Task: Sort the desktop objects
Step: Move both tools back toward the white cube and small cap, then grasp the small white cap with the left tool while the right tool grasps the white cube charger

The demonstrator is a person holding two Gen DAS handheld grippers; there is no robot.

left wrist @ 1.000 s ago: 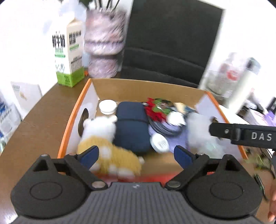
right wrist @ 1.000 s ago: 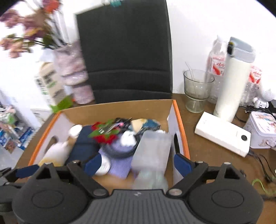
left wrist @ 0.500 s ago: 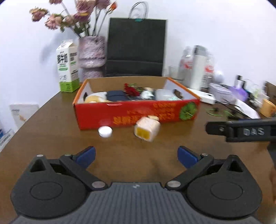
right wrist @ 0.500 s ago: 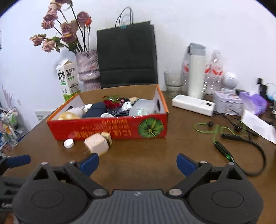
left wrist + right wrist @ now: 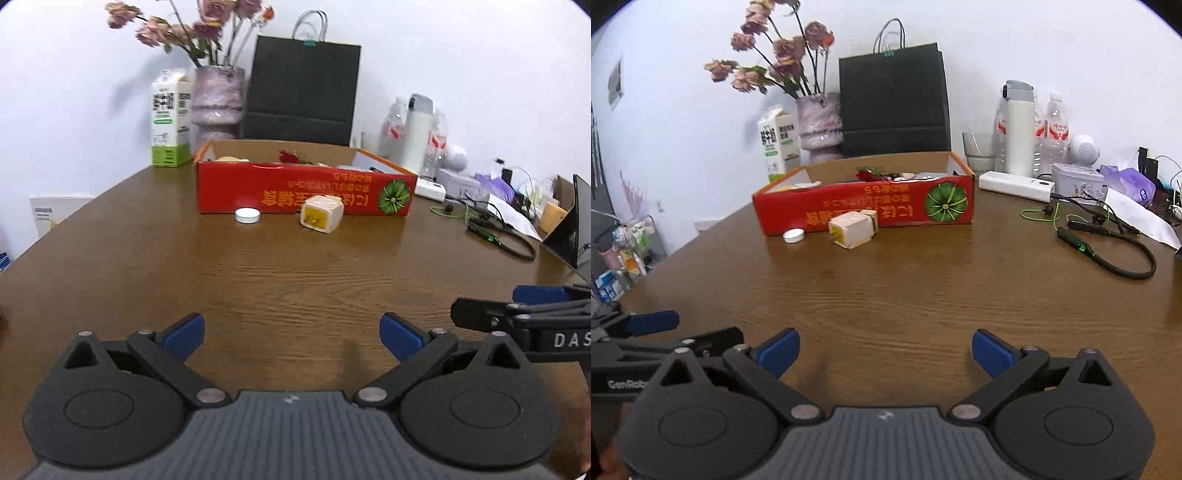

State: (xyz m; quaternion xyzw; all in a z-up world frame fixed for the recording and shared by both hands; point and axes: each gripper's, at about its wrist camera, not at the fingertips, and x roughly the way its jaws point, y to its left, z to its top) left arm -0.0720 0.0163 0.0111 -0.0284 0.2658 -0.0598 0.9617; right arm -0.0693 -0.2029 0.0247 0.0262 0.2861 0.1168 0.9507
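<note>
The red cardboard box (image 5: 303, 192) sits toward the far edge of the desk (image 5: 280, 280), open on top and part-filled; a red artificial flower (image 5: 868, 172) shows above its rim, the rest inside is too hidden to name. Its near wall carries yellow characters printed upside down and a green round melon-like picture at the right end. Just in front of that wall lie a small white round cap (image 5: 247, 215) and a cream cube-shaped item (image 5: 320, 218) tipped on its side, near each other but apart.

The desk is dark brown wood grain. Along its far edge stand a green-and-white milk carton (image 5: 170, 120) with print too small to read, a pink vase (image 5: 218, 96) of dried roses and a black paper bag (image 5: 304, 88); toward the far right corner, a white flask (image 5: 1019, 129), water bottles, a white power bank (image 5: 1015, 185) and green-black earphones (image 5: 1100, 243). The wall is plain white.

The left gripper (image 5: 291, 332) and right gripper (image 5: 885, 350) hover low over the near edge, each with fingers wide apart, holding nothing. The right gripper's side reads "DAS", the left's "GenRob".
</note>
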